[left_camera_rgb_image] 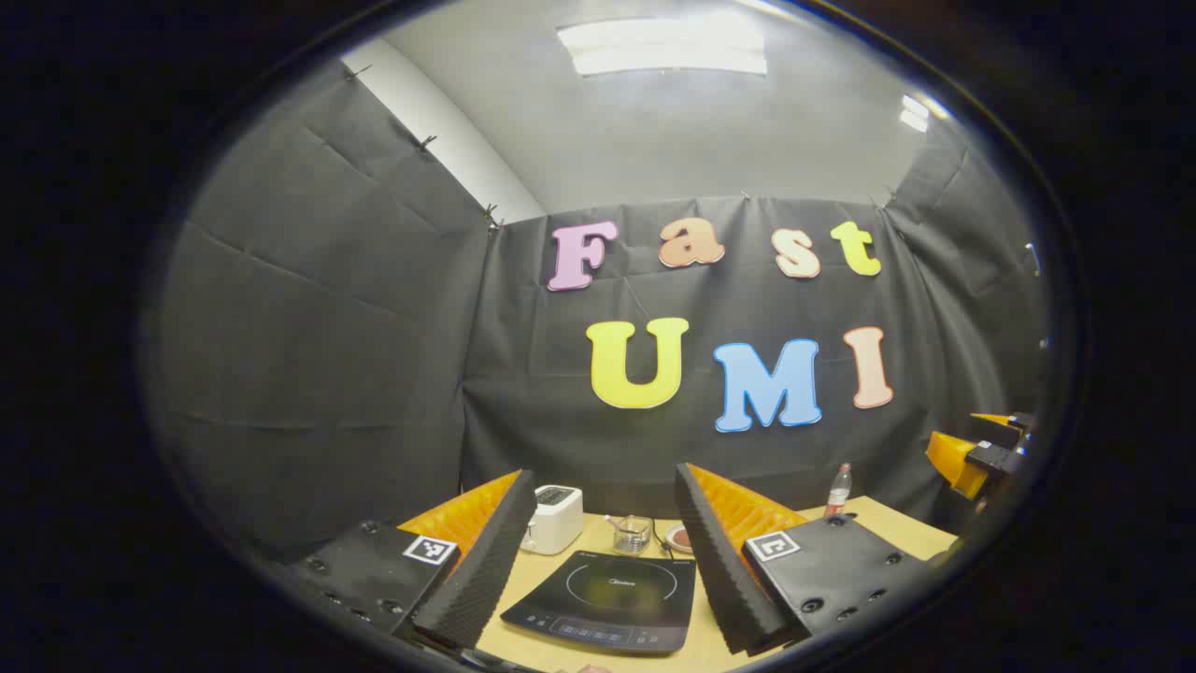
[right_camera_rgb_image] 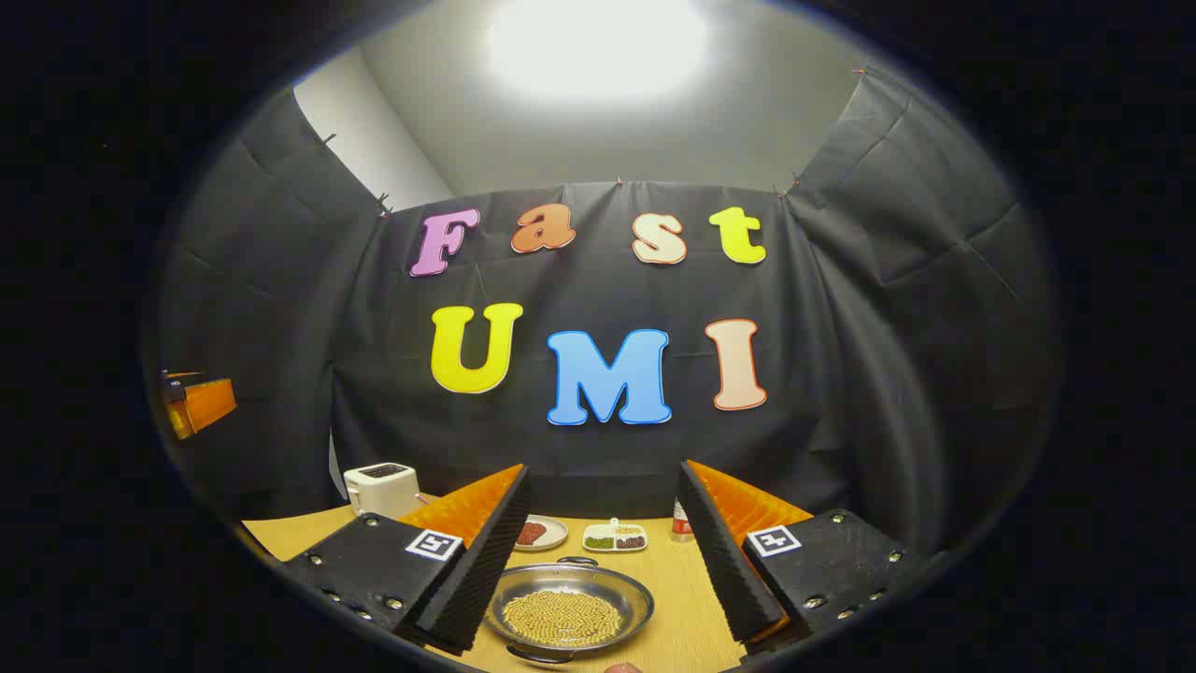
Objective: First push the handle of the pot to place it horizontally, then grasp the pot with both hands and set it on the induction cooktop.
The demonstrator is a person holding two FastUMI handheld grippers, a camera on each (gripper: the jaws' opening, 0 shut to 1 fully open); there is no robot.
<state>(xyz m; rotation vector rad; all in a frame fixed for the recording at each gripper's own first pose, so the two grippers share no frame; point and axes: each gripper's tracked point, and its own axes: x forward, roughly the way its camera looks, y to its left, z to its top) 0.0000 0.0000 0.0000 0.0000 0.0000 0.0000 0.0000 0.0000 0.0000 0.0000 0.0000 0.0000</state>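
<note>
Left claw (left_camera_rgb_image: 598, 551), seen in the left gripper view: jaws spread wide and empty, raised above the desk (left_camera_rgb_image: 897, 528), with the induction cooktop (left_camera_rgb_image: 605, 598) lying flat between its fingers. Behind the cooktop stand a toaster (left_camera_rgb_image: 553, 517), a small glass (left_camera_rgb_image: 633, 533) and a bottle (left_camera_rgb_image: 838, 490); the other claw shows at the far right edge.

Right claw (right_camera_rgb_image: 603, 551), seen in the right gripper view: likewise released and holding nothing, poised over the pot (right_camera_rgb_image: 568, 606), a shallow metal pan full of small yellow beans. One loop handle (right_camera_rgb_image: 577, 562) sits on the far rim and a second appears at the near rim, so the handles run front to back. A small plate (right_camera_rgb_image: 540, 533) and a divided dish (right_camera_rgb_image: 615, 537) lie just beyond.

Judged step: the opening push, not yet begun. To do it well, lower one finger beside the near handle, press sideways along the rim's tangent so the pot turns in place, and go slowly; the beans are heaped and would spill with a jolt. Stop when the handles lie left and right.
</note>
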